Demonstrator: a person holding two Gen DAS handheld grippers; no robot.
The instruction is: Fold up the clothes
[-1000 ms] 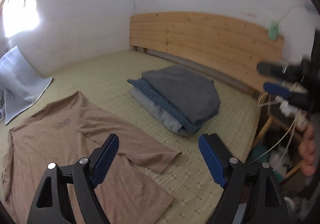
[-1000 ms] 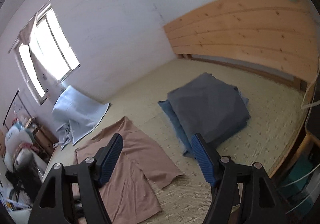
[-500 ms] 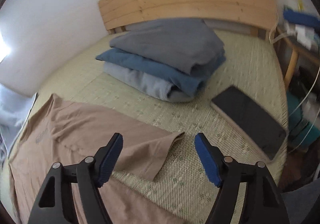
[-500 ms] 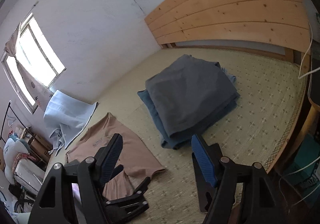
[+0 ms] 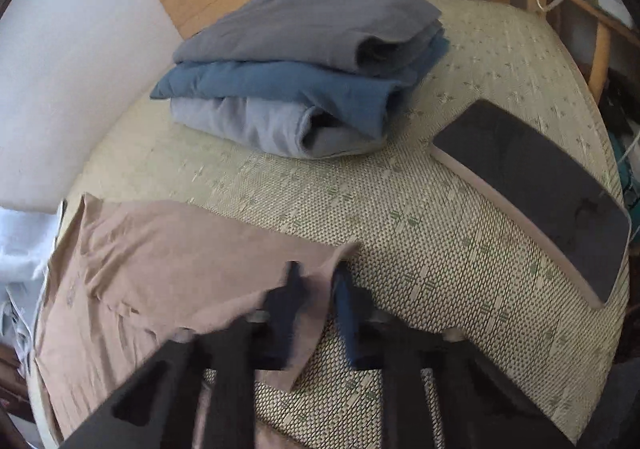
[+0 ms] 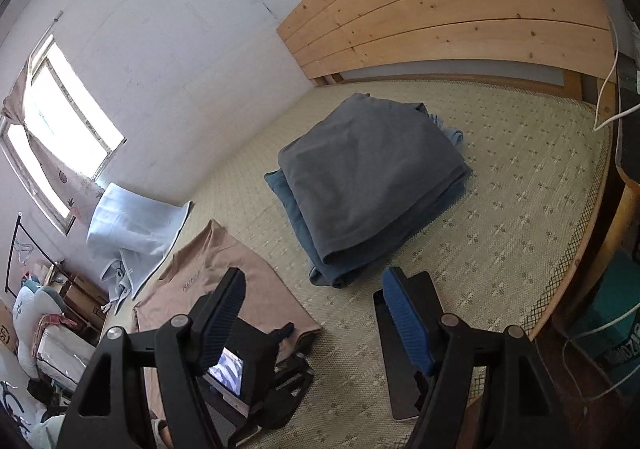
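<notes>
Tan T-shirt (image 5: 152,261) lies flat on the near left of the woven mat (image 5: 420,241); its chest print is unreadable. Your left gripper (image 5: 316,281) is closing on its sleeve end. Your right gripper (image 6: 312,301) hangs wide open, empty, near the dark tablet (image 6: 412,345).

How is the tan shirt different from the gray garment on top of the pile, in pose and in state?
The tan shirt lies spread flat on the mat; the gray garment is folded and tops a stack. The left gripper is closing on the tan shirt's sleeve end, with the cloth between its jaws; nothing touches the gray garment. Both lie on the woven mat.
</notes>
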